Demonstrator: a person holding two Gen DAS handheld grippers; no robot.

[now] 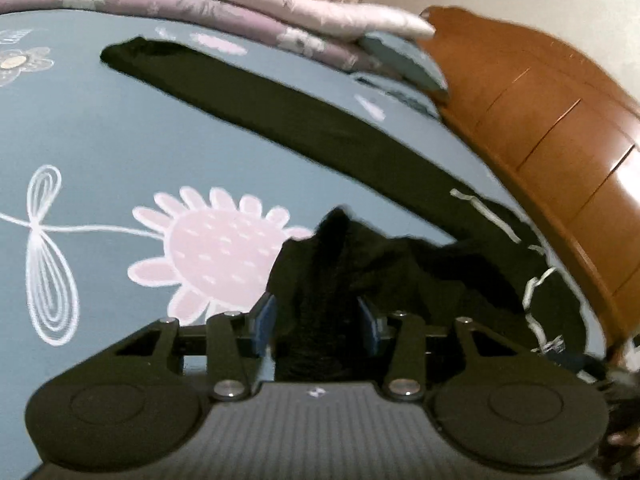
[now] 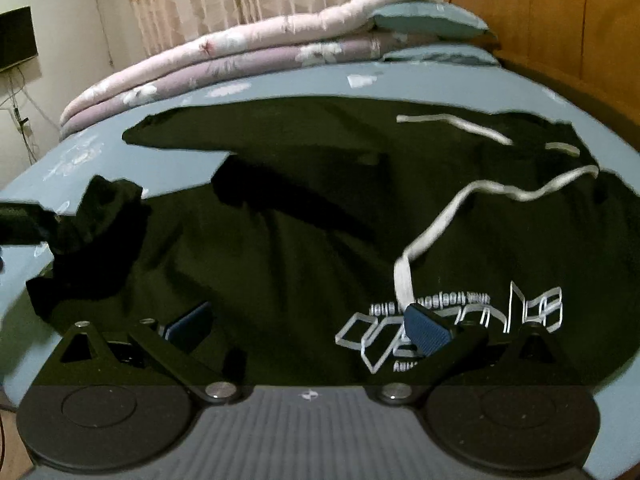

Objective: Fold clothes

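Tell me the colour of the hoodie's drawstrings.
White drawstrings on the black hoodie, clearest in the right wrist view.

Both the left gripper [image 1: 316, 322] and the right gripper [image 2: 308, 326] share one build: matte black linkage arms with silver pivot screws, blue ribbed pads [image 2: 425, 332] on the jaws, round black discs, and a grey ridged body bearing a small white mark.

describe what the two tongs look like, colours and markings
Both match. The left tongs and right tongs have black linkage arms with silver pivot bolts, blue ribbed pads on the fingers, two round black discs at the base and a grey ribbed plate with a small white logo between them. No cables or sleeves show.
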